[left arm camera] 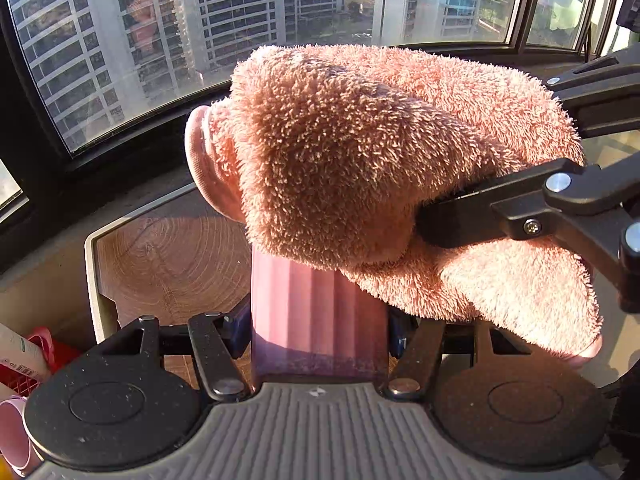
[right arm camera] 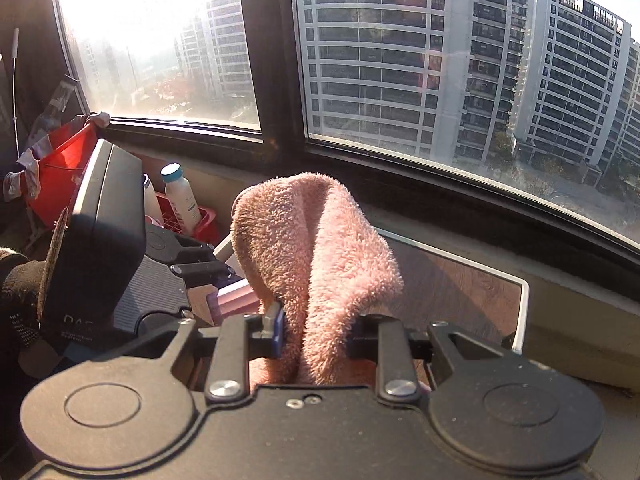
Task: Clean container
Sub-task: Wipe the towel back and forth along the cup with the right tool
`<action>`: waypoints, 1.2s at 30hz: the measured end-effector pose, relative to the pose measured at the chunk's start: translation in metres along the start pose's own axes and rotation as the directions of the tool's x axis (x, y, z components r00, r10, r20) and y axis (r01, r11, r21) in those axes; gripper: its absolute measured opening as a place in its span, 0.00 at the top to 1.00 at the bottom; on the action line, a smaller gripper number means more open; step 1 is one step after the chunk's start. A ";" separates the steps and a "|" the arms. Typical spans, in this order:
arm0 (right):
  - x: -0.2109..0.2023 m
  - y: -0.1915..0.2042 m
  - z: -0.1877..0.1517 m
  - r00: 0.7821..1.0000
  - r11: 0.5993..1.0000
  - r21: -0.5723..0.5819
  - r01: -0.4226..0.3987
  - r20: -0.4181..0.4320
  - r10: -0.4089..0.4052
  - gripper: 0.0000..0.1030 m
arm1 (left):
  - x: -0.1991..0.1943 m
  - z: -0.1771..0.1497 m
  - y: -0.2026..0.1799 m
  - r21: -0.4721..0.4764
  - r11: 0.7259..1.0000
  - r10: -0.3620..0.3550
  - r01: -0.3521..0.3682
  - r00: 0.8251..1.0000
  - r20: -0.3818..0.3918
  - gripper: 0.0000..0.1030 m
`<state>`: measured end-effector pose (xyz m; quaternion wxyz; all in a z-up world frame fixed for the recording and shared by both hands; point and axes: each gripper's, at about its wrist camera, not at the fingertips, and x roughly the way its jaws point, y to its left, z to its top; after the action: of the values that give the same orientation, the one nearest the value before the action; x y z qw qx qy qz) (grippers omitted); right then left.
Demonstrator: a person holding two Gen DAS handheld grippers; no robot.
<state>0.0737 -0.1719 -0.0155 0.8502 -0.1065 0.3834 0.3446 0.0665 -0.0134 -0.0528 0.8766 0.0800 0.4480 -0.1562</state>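
**One pink container, one pink cloth, two grippers at work**

There is one ribbed pink container [left arm camera: 320,320], held upright-to-tilted above a wood-grain tabletop [left arm camera: 168,264] by the window. The left gripper [left arm camera: 320,332] clamps it from both sides, its blue-padded fingers [left arm camera: 240,328] pressed against the container's walls. One fluffy pink cloth [left arm camera: 360,168] is draped over the container's upper end, covering its mouth; a rolled hem of the cloth shows at the left.

The right gripper [right arm camera: 316,332] pinches a fold of that same cloth between its narrowly set jaws, one blue pad [right arm camera: 276,328] visibly pressed into the pile. In the left wrist view its black finger [left arm camera: 500,208] reaches in from the right and bites into the cloth just above the container. Both grippers angle downward toward the tabletop.

At the left stands one red crate [right arm camera: 176,220] holding two white bottles [right arm camera: 182,196], with one red bin [right arm camera: 68,168] behind it. A gloved hand [right arm camera: 20,304] grips the left tool.
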 end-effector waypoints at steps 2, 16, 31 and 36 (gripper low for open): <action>0.005 0.001 -0.002 1.000 1.000 -0.003 0.009 -0.019 -0.009 0.75 | -0.001 0.000 -0.002 0.006 1.000 0.001 -0.001 1.000 0.003 0.40; 0.005 -0.013 -0.001 0.990 0.989 0.021 0.144 -0.006 -0.144 0.76 | -0.004 0.000 -0.004 0.016 1.000 -0.006 0.006 1.000 0.012 0.40; -0.012 -0.014 0.004 0.997 0.997 0.070 0.031 0.062 -0.036 0.76 | 0.006 -0.002 0.006 -0.017 0.999 0.031 -0.031 0.999 -0.024 0.40; -0.003 -0.004 0.001 1.000 0.999 0.042 -0.006 0.023 0.005 0.76 | 0.005 -0.002 0.004 -0.015 1.000 0.021 -0.021 1.000 -0.023 0.40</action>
<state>0.0754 -0.1755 -0.0133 0.8557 -0.0836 0.3809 0.3402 0.0694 -0.0106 -0.0581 0.8737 0.0797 0.4582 -0.1427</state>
